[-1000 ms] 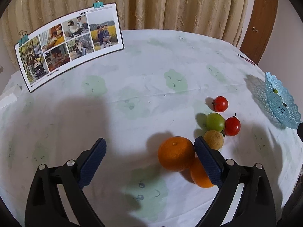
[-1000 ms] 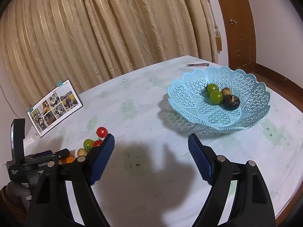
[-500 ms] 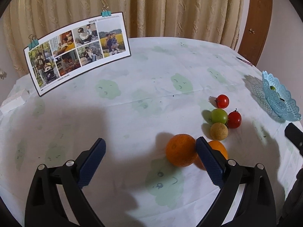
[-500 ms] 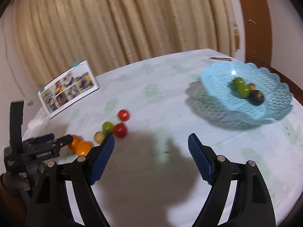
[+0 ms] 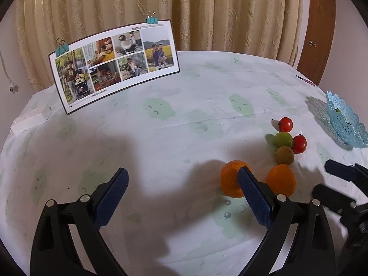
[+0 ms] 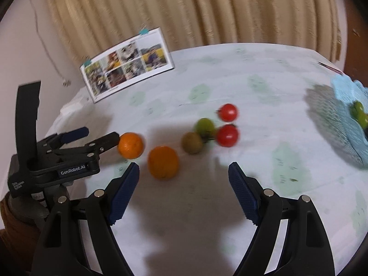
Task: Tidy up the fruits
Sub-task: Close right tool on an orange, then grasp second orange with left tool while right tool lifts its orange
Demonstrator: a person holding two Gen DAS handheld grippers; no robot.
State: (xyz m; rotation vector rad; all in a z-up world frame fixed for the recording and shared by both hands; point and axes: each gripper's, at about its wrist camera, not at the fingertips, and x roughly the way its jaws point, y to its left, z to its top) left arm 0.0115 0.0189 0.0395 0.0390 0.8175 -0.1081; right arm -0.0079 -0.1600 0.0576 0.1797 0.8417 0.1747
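Two oranges point(image 5: 231, 180) point(image 5: 281, 179), a brown fruit point(image 5: 284, 155), a green fruit point(image 5: 284, 139) and two red tomatoes point(image 5: 286, 124) point(image 5: 299, 144) lie in a cluster on the tablecloth. My left gripper point(image 5: 181, 189) is open and empty, its right finger in front of the left orange. My right gripper point(image 6: 184, 178) is open and empty, just short of the nearer orange point(image 6: 163, 162). The other orange point(image 6: 131, 145) lies by the left gripper's fingertips point(image 6: 113, 135). The blue lattice basket point(image 5: 345, 124) at the right holds green fruits point(image 6: 358, 112).
A clipped photo board point(image 5: 115, 66) stands at the back left before the curtain. A white power strip point(image 5: 30, 118) lies at the table's left edge. A pen point(image 5: 304, 79) lies at the back right. A wooden door point(image 5: 319, 23) is behind.
The right gripper has swung left from the basket toward the fruit cluster and now enters the left wrist view. The left gripper has pulled back a little; both stay open.
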